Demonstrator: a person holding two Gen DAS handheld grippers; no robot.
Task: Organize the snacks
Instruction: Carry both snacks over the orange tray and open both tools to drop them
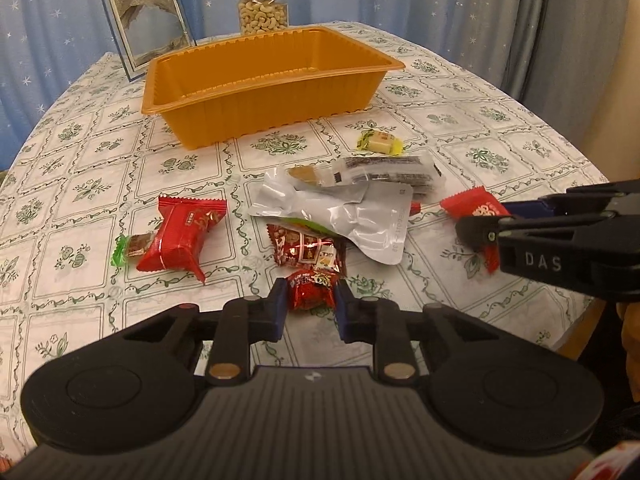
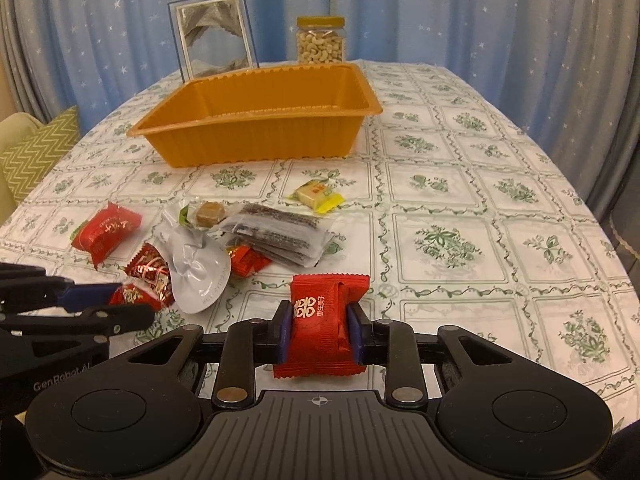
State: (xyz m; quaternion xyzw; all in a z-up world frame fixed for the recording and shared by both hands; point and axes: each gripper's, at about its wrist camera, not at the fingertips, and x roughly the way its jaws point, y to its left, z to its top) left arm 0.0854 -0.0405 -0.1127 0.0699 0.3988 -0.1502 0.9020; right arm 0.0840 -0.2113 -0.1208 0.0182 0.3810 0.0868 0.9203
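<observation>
We judge the pick-up done: our left gripper [image 1: 310, 306] pinches a small crinkly red foil sweet [image 1: 311, 289], our right gripper [image 2: 320, 330] clamps a flat red packet [image 2: 322, 326], and both must next reach the empty orange plastic tray [image 2: 256, 136].

Silver pouch [image 1: 344, 216] covers part of red foil snack [image 1: 306, 250]; print on wrappers too small to read
</observation>
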